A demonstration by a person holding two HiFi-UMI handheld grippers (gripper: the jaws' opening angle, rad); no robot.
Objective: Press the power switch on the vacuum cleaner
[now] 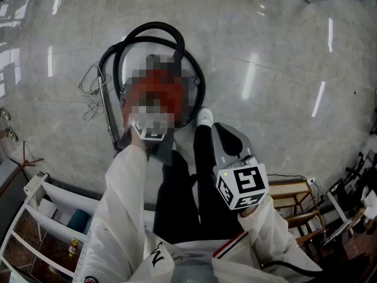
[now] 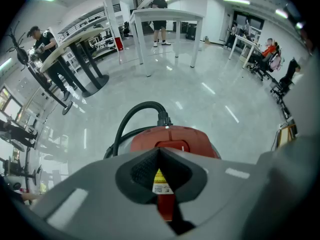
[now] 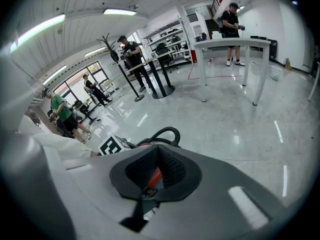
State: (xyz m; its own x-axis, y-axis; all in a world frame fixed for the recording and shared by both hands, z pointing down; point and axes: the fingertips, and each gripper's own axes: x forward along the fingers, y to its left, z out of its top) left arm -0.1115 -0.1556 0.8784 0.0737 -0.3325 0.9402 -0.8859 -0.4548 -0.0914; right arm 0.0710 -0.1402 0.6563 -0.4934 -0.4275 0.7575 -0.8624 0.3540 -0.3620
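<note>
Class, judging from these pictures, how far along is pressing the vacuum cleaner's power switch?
Done: left gripper, jaws together, is down at the vacuum cleaner. In hand: aiming at its top. Left: the press; contact isn't visible; right gripper, jaws together, held aside.

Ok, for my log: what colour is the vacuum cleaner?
The vacuum cleaner is red; clearest in left gripper view.
</note>
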